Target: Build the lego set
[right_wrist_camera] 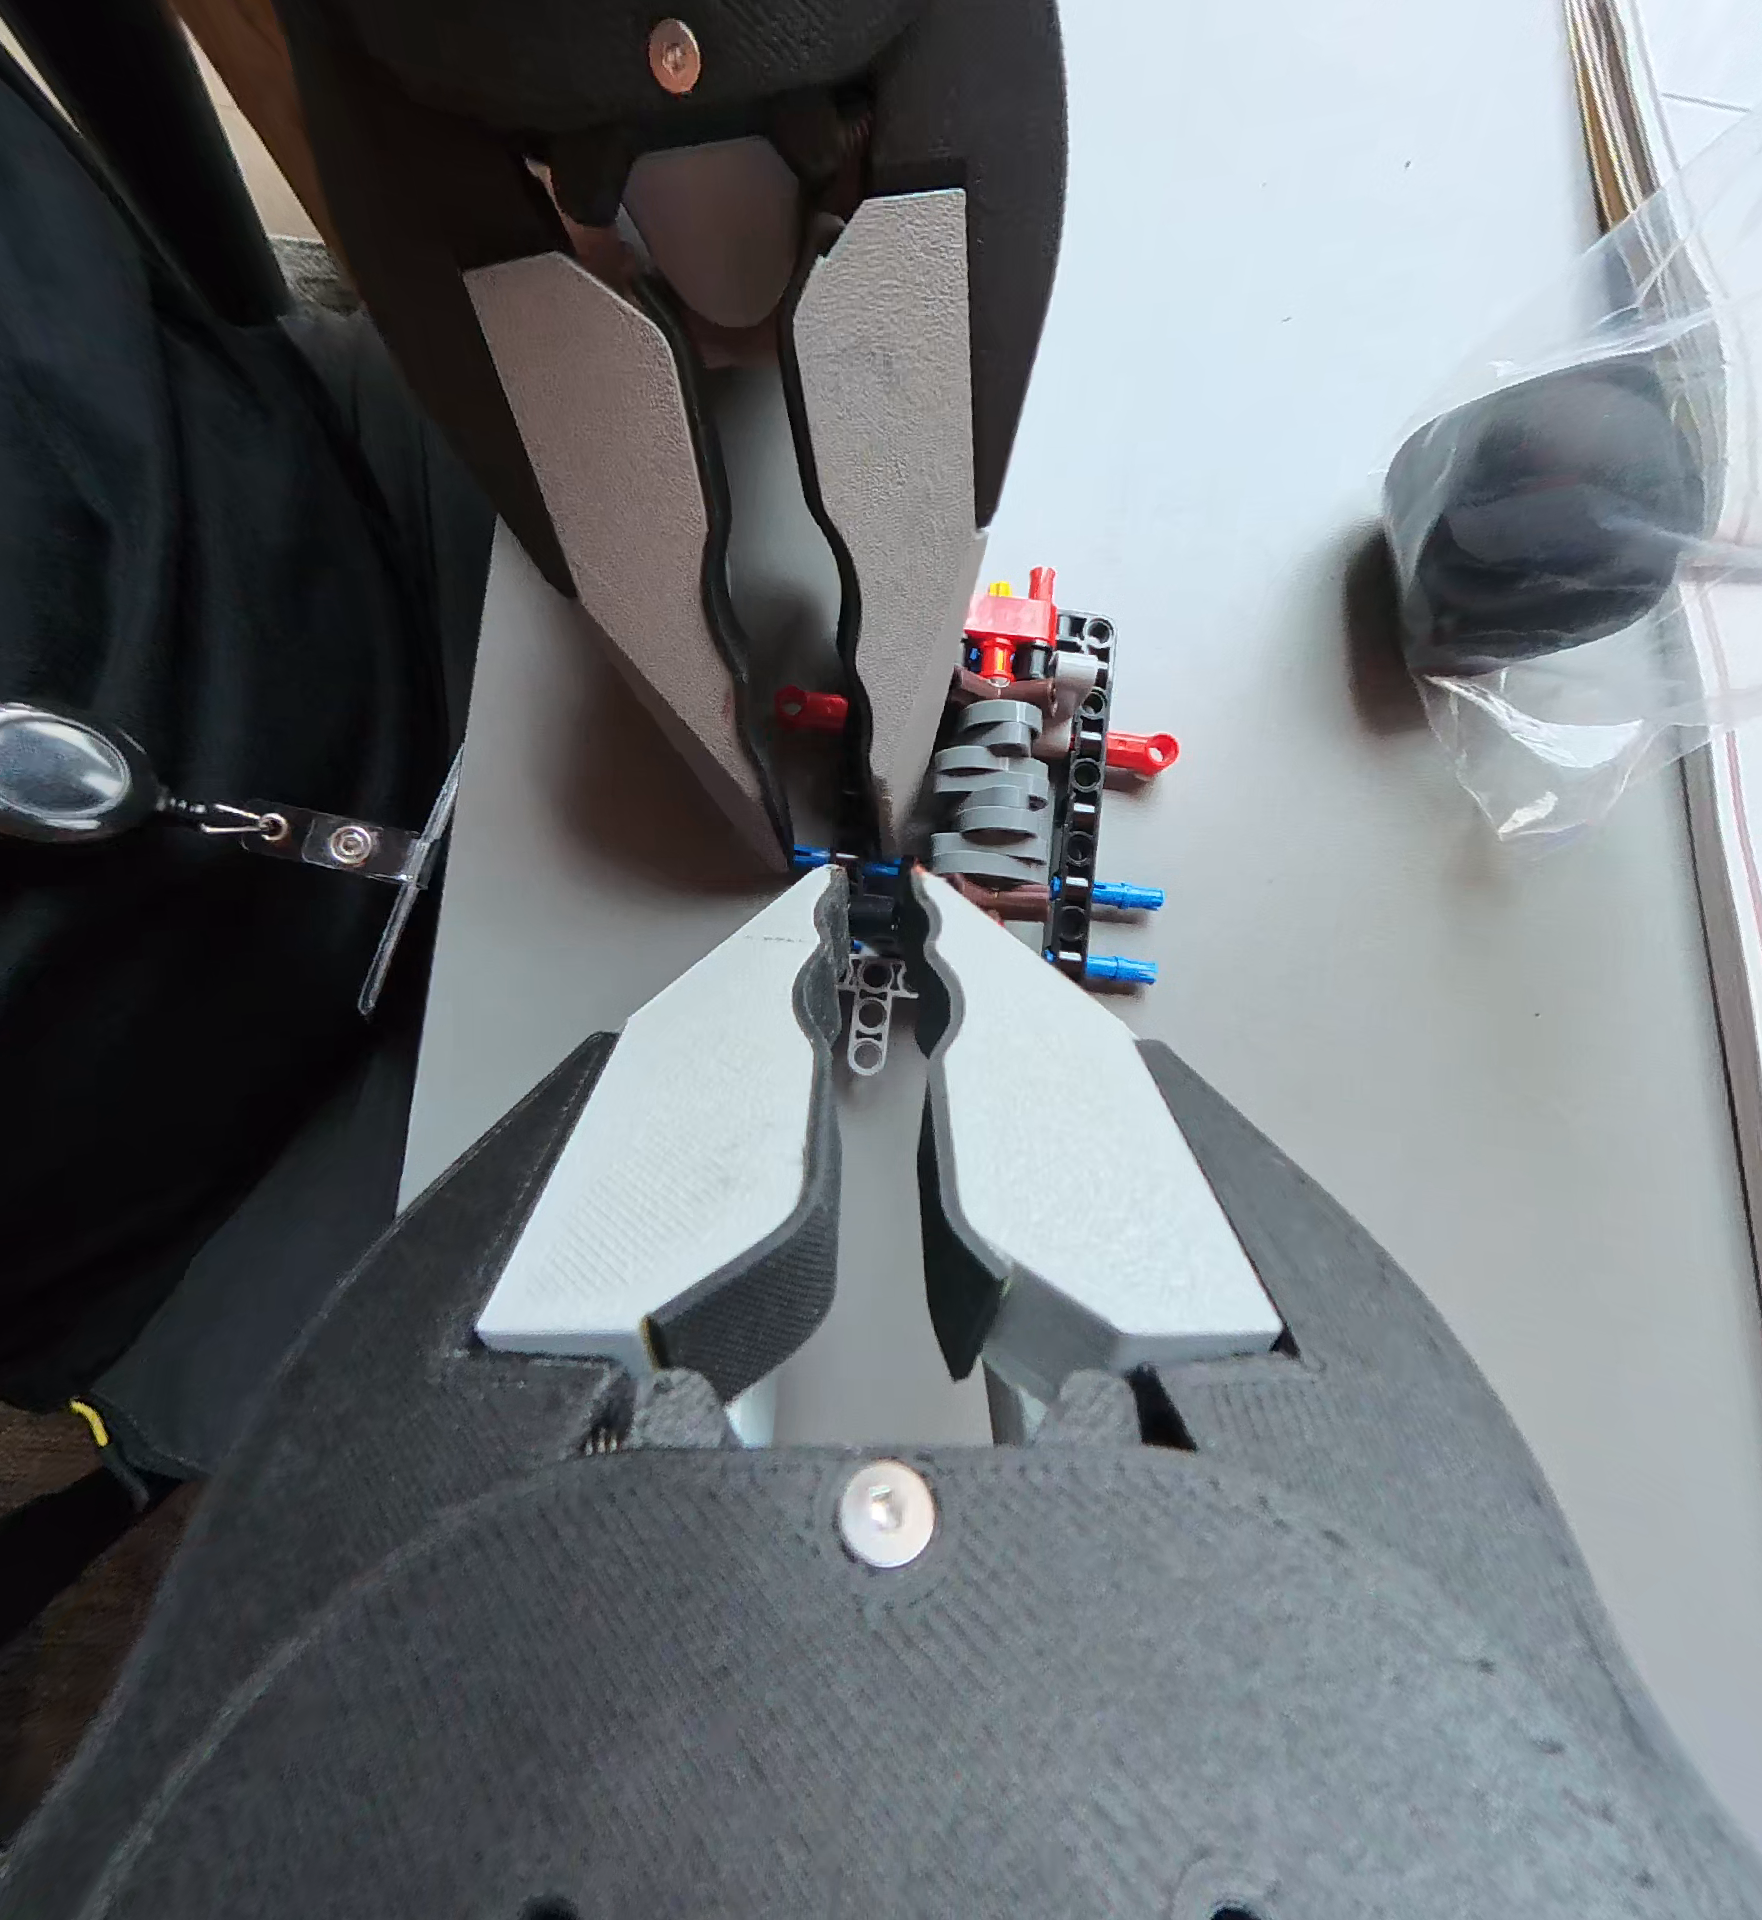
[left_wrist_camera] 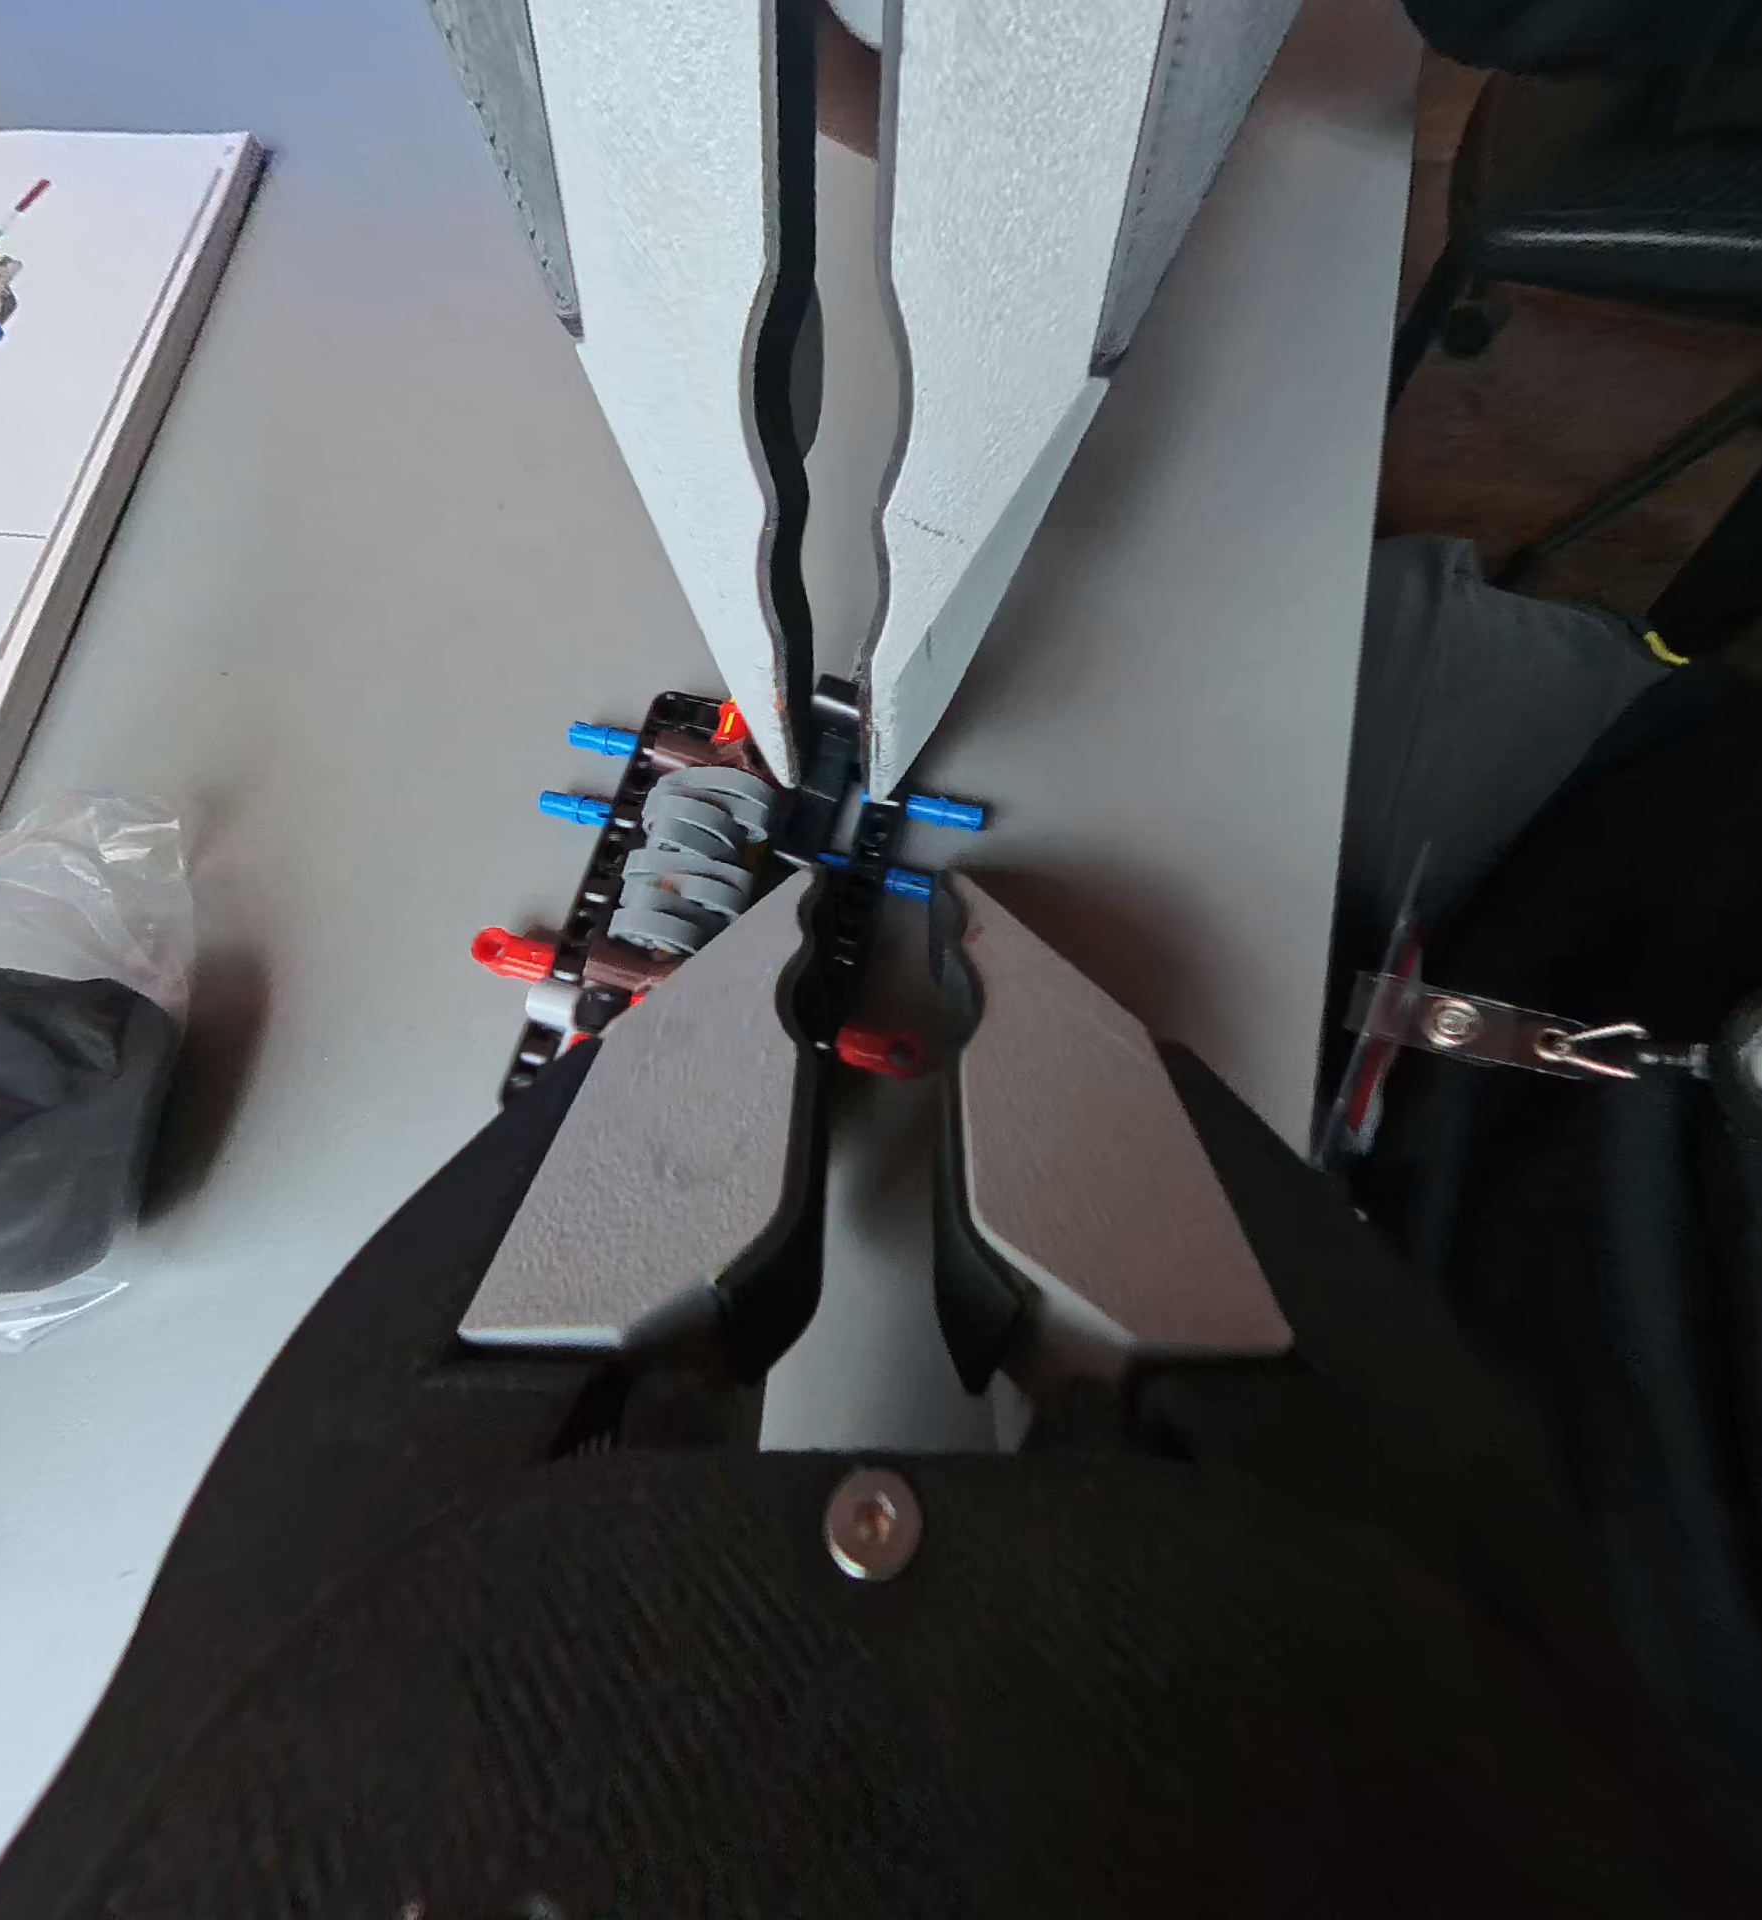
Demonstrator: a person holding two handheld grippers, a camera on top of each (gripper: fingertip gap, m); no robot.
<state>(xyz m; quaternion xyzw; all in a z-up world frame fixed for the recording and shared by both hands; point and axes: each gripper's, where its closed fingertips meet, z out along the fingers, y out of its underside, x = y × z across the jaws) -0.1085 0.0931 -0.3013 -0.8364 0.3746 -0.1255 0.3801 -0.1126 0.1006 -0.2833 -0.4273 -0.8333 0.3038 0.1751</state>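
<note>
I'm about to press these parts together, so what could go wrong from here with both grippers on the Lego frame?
1. The left gripper and right gripper meet tip to tip on one black beam and may collide.
2. The frame lies loose on the table; pushing may slide it.
3. The grey part between the right gripper's fingers could slip.

On the pale grey counter, the lego assembly shows a black holed frame, grey stacked discs, brown bars, blue pins at its 9 and 3 o'clock sides, and red pins. Each gripper has light grey fingers edged in wavy black pads, on ribbed black bodies. A light grey holed beam lies nearby.
</note>
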